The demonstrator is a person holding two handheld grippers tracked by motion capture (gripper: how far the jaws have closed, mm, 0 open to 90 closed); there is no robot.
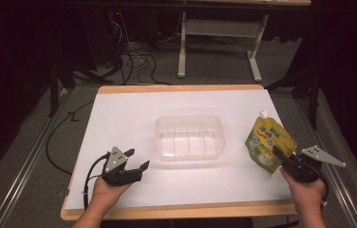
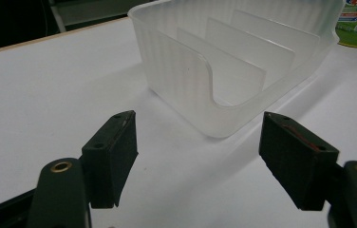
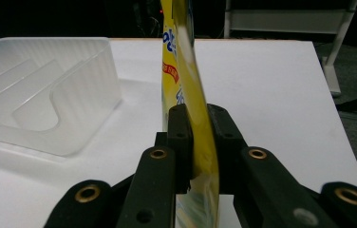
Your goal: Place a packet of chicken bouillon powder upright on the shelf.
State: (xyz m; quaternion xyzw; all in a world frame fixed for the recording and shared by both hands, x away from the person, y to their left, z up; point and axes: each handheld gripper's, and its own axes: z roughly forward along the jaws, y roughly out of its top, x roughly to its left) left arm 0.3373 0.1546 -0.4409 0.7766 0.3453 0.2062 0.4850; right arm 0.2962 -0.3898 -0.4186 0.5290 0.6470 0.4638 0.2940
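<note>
Pinching: our right gripper point(image 3: 198, 142) clamps the yellow pouch point(image 1: 267, 144) edge-on at the table's point(image 1: 129, 114) right side.
Left gripper point(image 1: 136, 159): we hold it spread, with nothing between its jaws.
Bin point(image 1: 190, 137): we see it mid-table, between both grippers.

This looks like a lab or recording room. The surface point(image 1: 119, 114) is a wooden board covered with a white sheet, set on a grey floor point(image 1: 224, 66). Beyond its far edge, loose cables point(image 1: 136, 59) trail in the dark beside a white desk frame point(image 1: 219, 33).
</note>
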